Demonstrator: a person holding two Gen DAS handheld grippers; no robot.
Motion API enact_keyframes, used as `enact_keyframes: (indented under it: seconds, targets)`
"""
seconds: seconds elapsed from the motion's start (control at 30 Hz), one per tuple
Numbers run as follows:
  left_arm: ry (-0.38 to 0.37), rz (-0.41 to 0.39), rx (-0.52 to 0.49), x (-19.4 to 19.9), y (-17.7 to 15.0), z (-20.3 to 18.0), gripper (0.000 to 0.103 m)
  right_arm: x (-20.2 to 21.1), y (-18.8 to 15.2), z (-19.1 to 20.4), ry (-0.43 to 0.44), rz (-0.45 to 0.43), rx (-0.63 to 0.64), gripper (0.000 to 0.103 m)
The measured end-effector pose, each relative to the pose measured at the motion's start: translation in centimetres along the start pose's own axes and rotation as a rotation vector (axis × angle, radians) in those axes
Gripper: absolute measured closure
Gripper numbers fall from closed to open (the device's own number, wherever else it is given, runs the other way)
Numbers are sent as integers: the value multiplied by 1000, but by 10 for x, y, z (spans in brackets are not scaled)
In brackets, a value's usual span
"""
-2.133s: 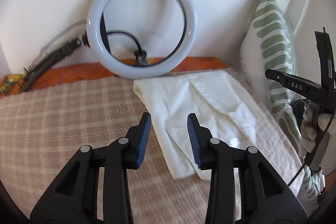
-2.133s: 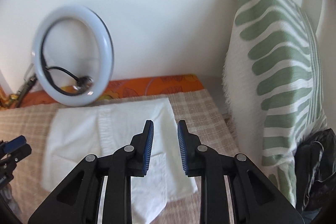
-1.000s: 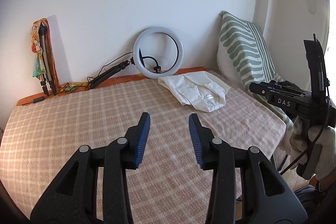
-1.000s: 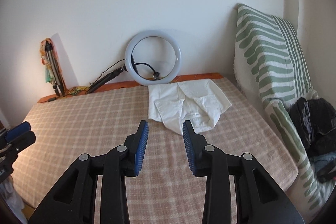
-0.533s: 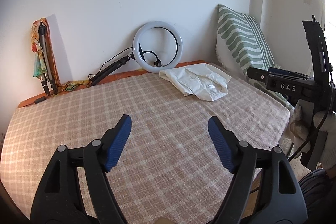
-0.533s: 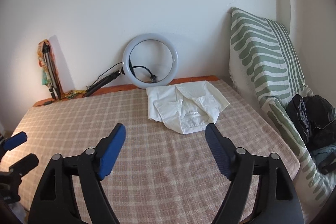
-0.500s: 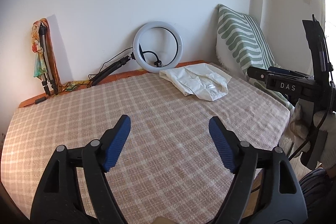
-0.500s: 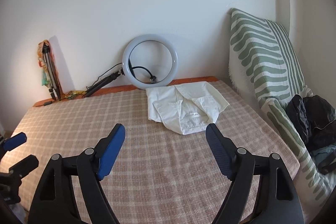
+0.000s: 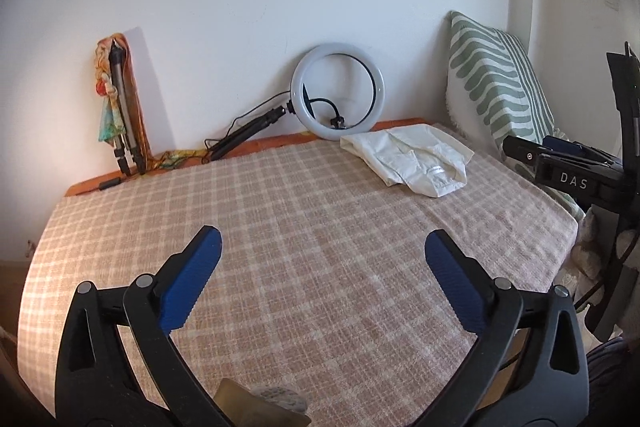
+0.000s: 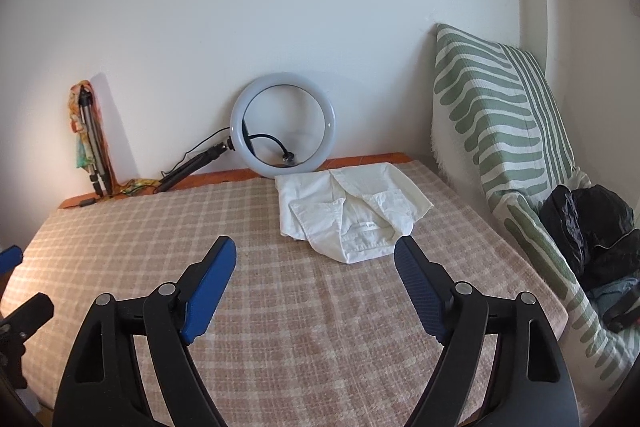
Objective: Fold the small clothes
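A folded white shirt [image 9: 416, 159] lies at the far right of the bed with the checked beige cover [image 9: 304, 227], by the ring light; it also shows in the right wrist view [image 10: 352, 215]. My left gripper [image 9: 320, 251] is wide open and empty, held over the near part of the bed, far from the shirt. My right gripper [image 10: 316, 255] is wide open and empty, also well short of the shirt. The right gripper's body shows at the right edge of the left wrist view [image 9: 576, 171].
A ring light [image 10: 283, 125] on its stand leans on the back wall. A folded tripod with cloth [image 10: 90, 139] stands at the back left. A green striped pillow [image 10: 496, 115] and dark clothes [image 10: 592, 227] lie along the right side.
Both grippers pulled back from the folded shirt to the near side of the bed, then opened wide from nearly closed. The shirt stayed in place.
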State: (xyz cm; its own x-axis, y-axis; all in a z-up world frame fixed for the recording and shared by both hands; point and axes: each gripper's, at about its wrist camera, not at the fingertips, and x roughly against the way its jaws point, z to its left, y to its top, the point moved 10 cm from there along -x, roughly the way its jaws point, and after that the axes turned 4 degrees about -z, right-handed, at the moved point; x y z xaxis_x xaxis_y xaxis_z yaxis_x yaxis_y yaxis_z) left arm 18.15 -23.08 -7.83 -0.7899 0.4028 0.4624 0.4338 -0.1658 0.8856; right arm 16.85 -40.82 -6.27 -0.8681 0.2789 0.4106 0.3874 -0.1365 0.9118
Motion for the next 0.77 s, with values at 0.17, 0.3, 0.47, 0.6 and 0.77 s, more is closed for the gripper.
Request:
enact_keyframes:
  seconds: [0.17,0.3,0.47,0.6,0.77]
  targets:
    - [14,7,1,-1,-2,4,0,-1,0,3,9,0,1,21]
    - [4,12,17,-1,-2,7,0,-1,0,4,15,2,4,21]
    - [10,20,8,-3,-4,8,0,-2,-1,6,22,3,10,21]
    - [24,0,-14,0,-3,7,0,-3,-2,7,25,7,17,21]
    - [16,-2,-2,0,-2,10,0,-5,-4,7,27,11,15,21]
